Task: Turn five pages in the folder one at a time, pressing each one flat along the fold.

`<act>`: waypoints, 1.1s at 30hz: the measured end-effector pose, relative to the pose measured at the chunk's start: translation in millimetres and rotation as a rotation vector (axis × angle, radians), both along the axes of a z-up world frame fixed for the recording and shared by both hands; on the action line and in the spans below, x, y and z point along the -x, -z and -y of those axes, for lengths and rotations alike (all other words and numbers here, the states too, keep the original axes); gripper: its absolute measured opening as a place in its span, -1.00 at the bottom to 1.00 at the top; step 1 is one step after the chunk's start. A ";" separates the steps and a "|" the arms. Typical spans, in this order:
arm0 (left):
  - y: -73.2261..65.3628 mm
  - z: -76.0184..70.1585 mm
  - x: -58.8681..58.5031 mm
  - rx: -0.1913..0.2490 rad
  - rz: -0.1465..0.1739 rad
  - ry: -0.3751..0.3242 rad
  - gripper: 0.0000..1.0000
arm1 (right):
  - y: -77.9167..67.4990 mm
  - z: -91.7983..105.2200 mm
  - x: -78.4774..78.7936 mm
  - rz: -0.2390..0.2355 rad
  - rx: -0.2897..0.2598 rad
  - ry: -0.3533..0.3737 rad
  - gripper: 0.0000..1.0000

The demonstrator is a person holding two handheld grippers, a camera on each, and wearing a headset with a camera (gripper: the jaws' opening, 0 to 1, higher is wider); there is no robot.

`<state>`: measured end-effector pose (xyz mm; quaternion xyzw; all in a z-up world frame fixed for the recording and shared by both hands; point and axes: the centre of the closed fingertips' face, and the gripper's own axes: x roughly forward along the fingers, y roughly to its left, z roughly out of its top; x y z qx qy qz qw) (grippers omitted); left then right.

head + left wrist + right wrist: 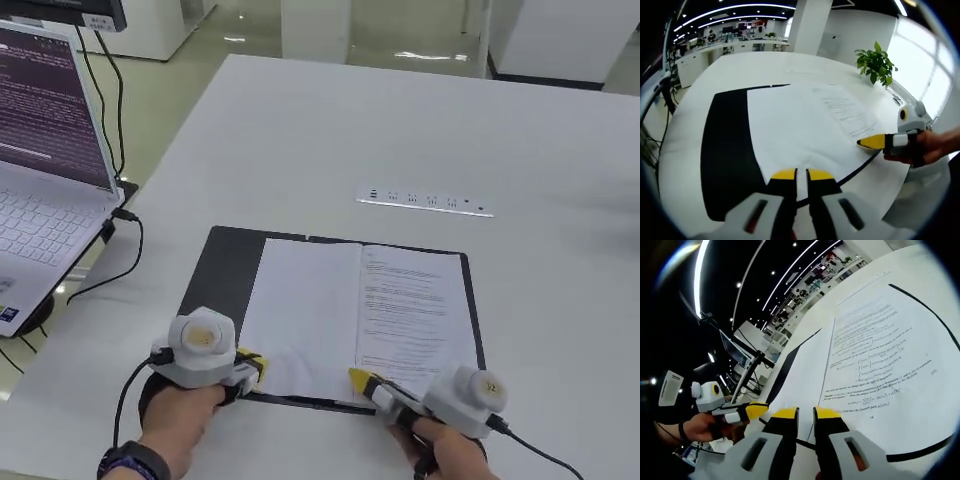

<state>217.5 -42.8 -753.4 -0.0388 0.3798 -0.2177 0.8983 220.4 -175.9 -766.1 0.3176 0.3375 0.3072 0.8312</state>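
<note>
An open laptop (45,190) stands at the left, black cables (120,265) trailing beside it; a white power strip (425,201) lies far on the surface (300,130).

The white worktop (330,130) carries an open folder (222,272) (black cover, white pages) just ahead of the left tongs (252,364) and right tongs (360,379), a power strip (425,200) beyond, and a laptop (40,220) far left.

Two hand-held tools: the left tool (255,365) and the right tool (362,380). One open folder (215,270) showing two pages, one blank page (300,310) and one printed page (415,300). One laptop (50,180), one power strip (425,200), one potted plant (876,62), one white bench (330,130).
</note>
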 end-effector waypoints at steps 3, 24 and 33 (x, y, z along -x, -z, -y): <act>-11.2 1.5 3.1 0.033 0.010 -0.032 -0.87 | -8.0 5.2 3.8 0.033 0.038 -0.017 -0.73; -68.5 -5.9 25.3 -0.013 0.133 0.013 -0.56 | -63.5 53.9 7.0 0.236 0.241 -0.097 -0.28; -86.5 -19.6 29.4 -0.008 0.169 0.020 -0.43 | -76.9 74.2 11.6 0.284 0.274 -0.089 -0.16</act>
